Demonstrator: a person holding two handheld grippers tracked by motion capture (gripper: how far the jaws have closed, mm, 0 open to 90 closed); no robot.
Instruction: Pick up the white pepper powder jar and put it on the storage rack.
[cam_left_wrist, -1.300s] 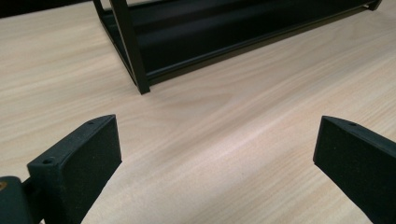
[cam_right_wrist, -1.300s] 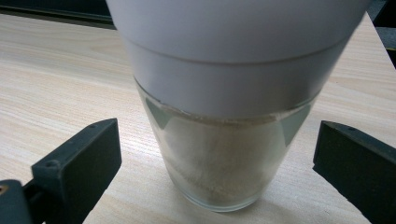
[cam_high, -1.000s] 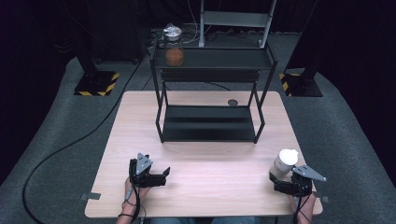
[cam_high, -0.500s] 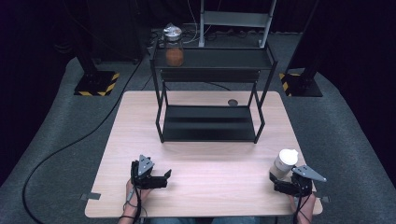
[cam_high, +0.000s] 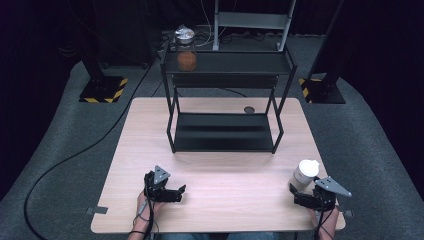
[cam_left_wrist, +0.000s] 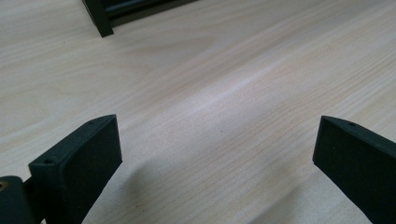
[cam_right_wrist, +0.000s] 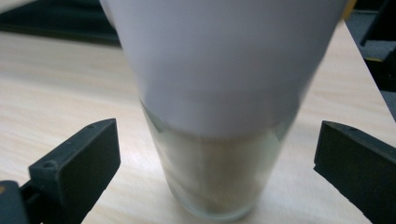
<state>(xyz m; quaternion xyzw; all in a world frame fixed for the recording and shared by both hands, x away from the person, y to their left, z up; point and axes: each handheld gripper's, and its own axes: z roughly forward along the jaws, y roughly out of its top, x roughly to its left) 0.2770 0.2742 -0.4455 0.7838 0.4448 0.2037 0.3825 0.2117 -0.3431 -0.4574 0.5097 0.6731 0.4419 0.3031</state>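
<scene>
A: Item one, pale wood-grain rectangular table (cam_high: 220, 165). Bearing?
B: Black metal two-tier shelf rack (cam_high: 225, 135) toward the far side; small dark round disc (cam_high: 249, 109) on the tabletop beside its far right leg.
A: Upper tier?
B: Clear glass jar of orange-brown contents (cam_high: 187, 59) at the far left corner, silvery crumpled lid on top.
A: Item two, left gripper (cam_high: 177, 192).
B: Near left part of the table, held low over bare wood, jaws spread wide with nothing between; rack foot (cam_left_wrist: 100, 18) ahead in the left gripper view.
A: Item three, right gripper (cam_high: 296, 194).
B: Near right corner, jaws wide apart, not touching the glass.
A: Between them?
B: Clear glass tumbler with a white paper wrap over its upper part (cam_right_wrist: 224, 107), upright on the table, just ahead of the jaws; seen from above as a white-topped cup (cam_high: 305, 174). Contents of the lower part blurred, not identifiable.
</scene>
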